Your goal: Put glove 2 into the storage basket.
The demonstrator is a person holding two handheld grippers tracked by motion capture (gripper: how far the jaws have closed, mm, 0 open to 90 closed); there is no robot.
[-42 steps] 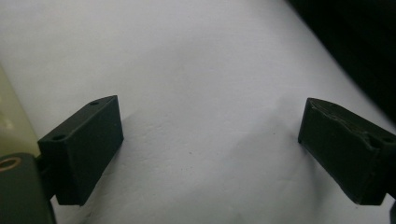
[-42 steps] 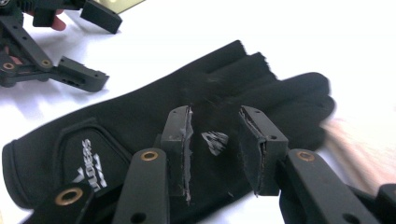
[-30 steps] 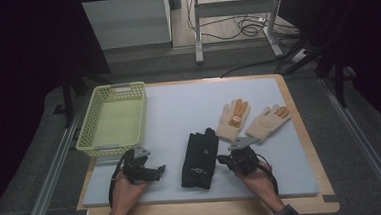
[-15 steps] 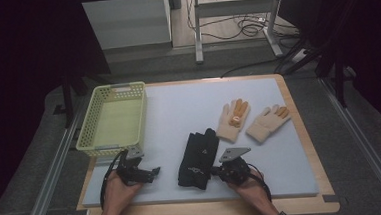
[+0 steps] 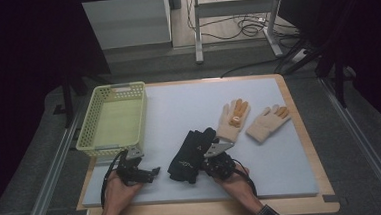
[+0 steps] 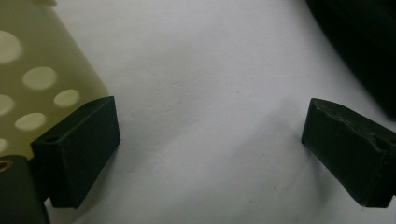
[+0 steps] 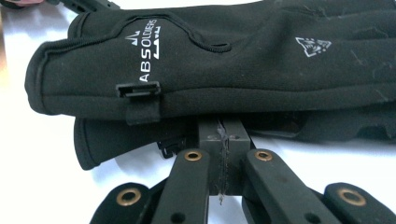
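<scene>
Beside clenched right tool (image 5: 205,167): black gloves (image 5: 190,152), fingers pointing up-right, cuffs near edge.

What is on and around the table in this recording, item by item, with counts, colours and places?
Black gloves: two, stacked, near middle of the mat; the top one bears white lettering.
Cream gloves: two, with orange fingertips, at the right of the mat; one lies beside the other.
Basket: one, pale yellow-green, perforated, at the table's left, nothing inside.
Mat: one, pale blue-white, covering the wooden table.
Cables: dark, on the floor beyond the table.
Left gripper: black, jaws wide apart over bare mat, near the basket.
Right gripper: black, jaws shut, at the black gloves' edge.
</scene>
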